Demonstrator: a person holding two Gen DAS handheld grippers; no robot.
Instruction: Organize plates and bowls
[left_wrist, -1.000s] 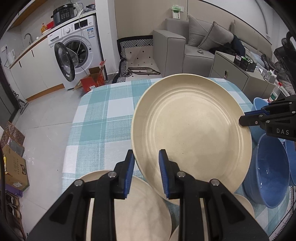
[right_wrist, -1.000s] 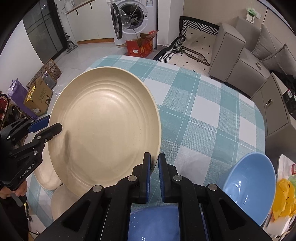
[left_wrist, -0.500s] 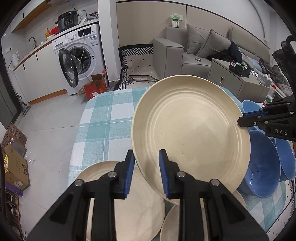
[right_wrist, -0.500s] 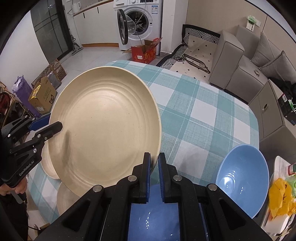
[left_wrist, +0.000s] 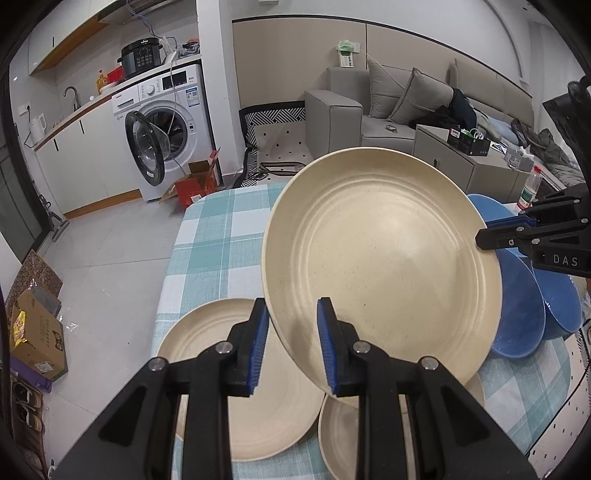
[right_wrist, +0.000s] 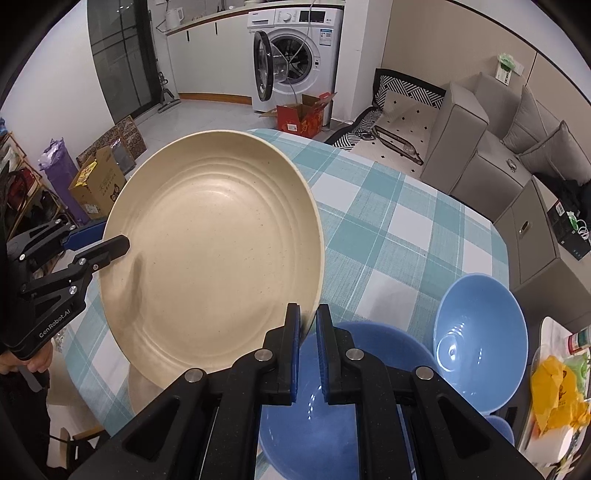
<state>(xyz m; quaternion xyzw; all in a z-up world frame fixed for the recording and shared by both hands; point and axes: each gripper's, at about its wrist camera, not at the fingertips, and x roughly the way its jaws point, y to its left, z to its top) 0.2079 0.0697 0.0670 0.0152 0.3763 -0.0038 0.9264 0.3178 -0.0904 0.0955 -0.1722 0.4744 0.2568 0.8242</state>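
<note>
A large cream plate (left_wrist: 380, 266) (right_wrist: 214, 251) hangs tilted above the checked tablecloth (left_wrist: 221, 240) (right_wrist: 406, 229), held at opposite rims. My left gripper (left_wrist: 291, 332) (right_wrist: 110, 247) is shut on its near rim in the left wrist view. My right gripper (right_wrist: 306, 325) (left_wrist: 491, 232) is shut on the other rim. Under the raised plate lie two more cream plates (left_wrist: 236, 387) (left_wrist: 343, 435), partly hidden. Blue bowls (left_wrist: 521, 306) (right_wrist: 480, 332) (right_wrist: 314, 406) sit on the table on the right gripper's side.
A plastic bottle (left_wrist: 528, 188) and a yellow bag (right_wrist: 554, 398) lie at the table's right end. Beyond the table are a grey sofa (left_wrist: 369, 103), a washing machine (left_wrist: 166, 122) with its door open, and cardboard boxes (left_wrist: 37, 332) on the floor. A hand (right_wrist: 37, 363) holds the left gripper.
Both grippers have risen and drawn back together with the cream plate. The table looks farther below, and more of the lying plates and blue bowls shows.
</note>
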